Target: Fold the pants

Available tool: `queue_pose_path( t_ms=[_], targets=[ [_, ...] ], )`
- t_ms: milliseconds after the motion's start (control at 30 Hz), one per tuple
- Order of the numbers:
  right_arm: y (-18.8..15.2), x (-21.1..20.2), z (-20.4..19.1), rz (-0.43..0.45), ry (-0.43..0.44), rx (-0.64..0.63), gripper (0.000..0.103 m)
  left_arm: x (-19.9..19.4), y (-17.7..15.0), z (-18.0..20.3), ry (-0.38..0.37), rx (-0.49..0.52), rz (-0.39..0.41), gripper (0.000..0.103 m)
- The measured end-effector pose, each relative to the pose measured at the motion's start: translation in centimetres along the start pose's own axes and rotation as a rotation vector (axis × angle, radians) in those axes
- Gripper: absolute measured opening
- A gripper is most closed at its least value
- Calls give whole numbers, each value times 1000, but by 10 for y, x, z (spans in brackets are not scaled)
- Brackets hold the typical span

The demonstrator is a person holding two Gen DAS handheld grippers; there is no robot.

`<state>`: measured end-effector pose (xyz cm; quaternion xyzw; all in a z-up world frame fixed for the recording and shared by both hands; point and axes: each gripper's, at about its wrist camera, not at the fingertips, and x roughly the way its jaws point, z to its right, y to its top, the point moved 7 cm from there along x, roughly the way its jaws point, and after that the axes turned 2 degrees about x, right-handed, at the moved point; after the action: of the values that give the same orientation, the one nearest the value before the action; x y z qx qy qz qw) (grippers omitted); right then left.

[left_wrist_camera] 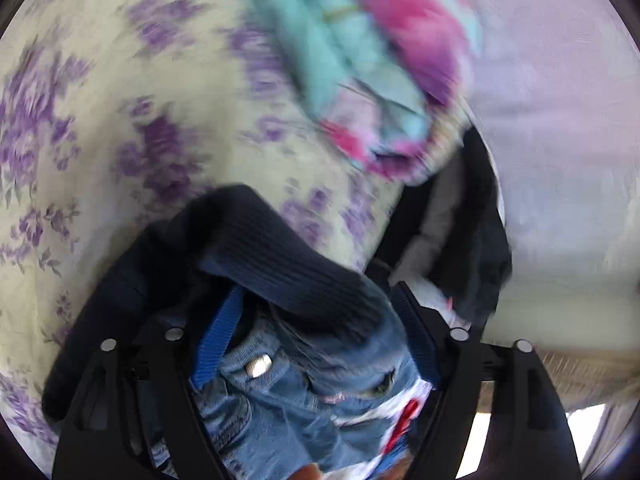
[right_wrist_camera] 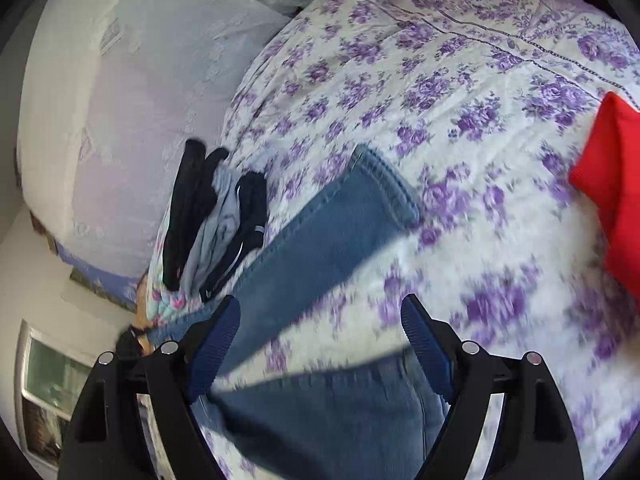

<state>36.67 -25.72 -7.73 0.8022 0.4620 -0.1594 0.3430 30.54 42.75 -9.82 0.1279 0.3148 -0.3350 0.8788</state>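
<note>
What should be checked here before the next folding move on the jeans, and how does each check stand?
1. Left gripper has the jeans: cannot tell; waistband denim and dark knit fabric fill the space between its fingers, grip unclear.
2. Right gripper free to grasp: ok, jaws wide apart over a jeans leg, nothing clamped.
3. Leg lies flat on the floral bedspread: ok at the hem; nearer part blurred.
4. Folding area free of other laundry: not ok, dark garments lie beside the leg, red cloth to the right.
5. Views sharp: not ok, both blurred.
</note>
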Motion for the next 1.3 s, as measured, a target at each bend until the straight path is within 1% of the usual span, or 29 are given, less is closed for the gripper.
queue_pose_path(
  t_ms=[33, 67, 100, 133, 167, 233, 267, 333, 400, 433, 467, 533, 600, 633, 667, 733, 767, 833, 867, 900, 933, 967, 1000, 1033, 1067, 1100, 1200, 1267, 1300],
  targets=[
    [-9, -5, -1, 1, -26, -32, 83, -10, -6, 9, -60, 22, 6, 94],
    [-18, -10, -2, 6, -53, -63, 83, -31, -12, 15, -163, -1, 35, 95],
    [-29, -14, -4, 11, -77, -105, 84, -51, -17, 17, -232, -12, 69, 95],
    [-39, -18, -5, 15, -89, -133, 85, -67, -21, 17, -252, 3, 97, 96],
    [-49, -22, -4, 24, -99, -154, 85, -94, -29, 14, -213, 69, 153, 97],
    [-72, -34, 0, 46, -81, -168, 85, -115, -46, 4, -97, 155, 223, 98],
    [-83, -39, 4, 52, -65, -155, 85, -126, -65, -15, 4, 208, 238, 98],
    [-106, -50, 19, 63, -43, -106, 85, -132, -98, -46, 72, 262, 236, 98],
    [-125, -56, 35, 51, -41, -55, 85, -130, -124, -70, 70, 261, 222, 98],
    [-131, -56, 40, 37, -39, -32, 85, -127, -138, -84, 41, 248, 203, 98],
    [-136, -56, 44, 29, -22, -10, 84, -114, -151, -91, 19, 239, 191, 98],
    [-137, -63, 46, 41, 6, 26, 84, -107, -163, -96, 7, 239, 186, 97],
    [-131, -66, 44, 33, 107, 81, 84, -87, -167, -92, 2, 270, 181, 97],
    [-130, -62, 45, 21, 138, 112, 83, -77, -162, -88, 8, 277, 170, 97],
    [-129, -57, 47, 12, 142, 143, 81, -68, -157, -85, 15, 273, 172, 97],
    [-127, -42, 48, -10, 160, 184, 61, -52, -143, -82, 34, 259, 200, 98],
    [-126, -36, 46, -16, 185, 197, 57, -48, -134, -79, 35, 251, 226, 98],
    [-123, -24, 40, -12, 233, 224, 46, -45, -127, -77, 0, 222, 253, 98],
    [-121, -20, 38, -8, 245, 229, 33, -43, -122, -76, -19, 200, 253, 97],
    [-120, -16, 36, -3, 250, 240, 15, -42, -120, -77, -24, 182, 260, 94],
    [-119, -15, 36, 2, 261, 262, 11, -42, -121, -78, -13, 173, 266, 86],
    [-118, -16, 36, 9, 272, 272, 8, -45, -124, -81, 16, 160, 269, 56],
    [-118, -21, 33, 21, 278, 270, 7, -48, -126, -83, 14, 151, 262, 34],
    [-117, -28, 29, 31, 284, 260, 6, -53, -130, -83, -23, 141, 255, 33],
    [-117, -34, 25, 35, 293, 253, 6, -59, -134, -82, -57, 143, 255, 26],
    [-115, -42, 18, 39, 305, 246, 6, -64, -137, -78, -66, 159, 260, 23],
    [-107, -69, -2, 73, 326, 226, 4, -76, -152, -64, -97, 168, 272, 19],
    [-94, -92, -14, 104, 348, 222, 3, -93, -161, -49, -167, 165, 285, 19],
    [-82, -105, -21, 133, 333, 200, 0, -100, -163, -40, -193, 161, 292, 19]
  ],
)
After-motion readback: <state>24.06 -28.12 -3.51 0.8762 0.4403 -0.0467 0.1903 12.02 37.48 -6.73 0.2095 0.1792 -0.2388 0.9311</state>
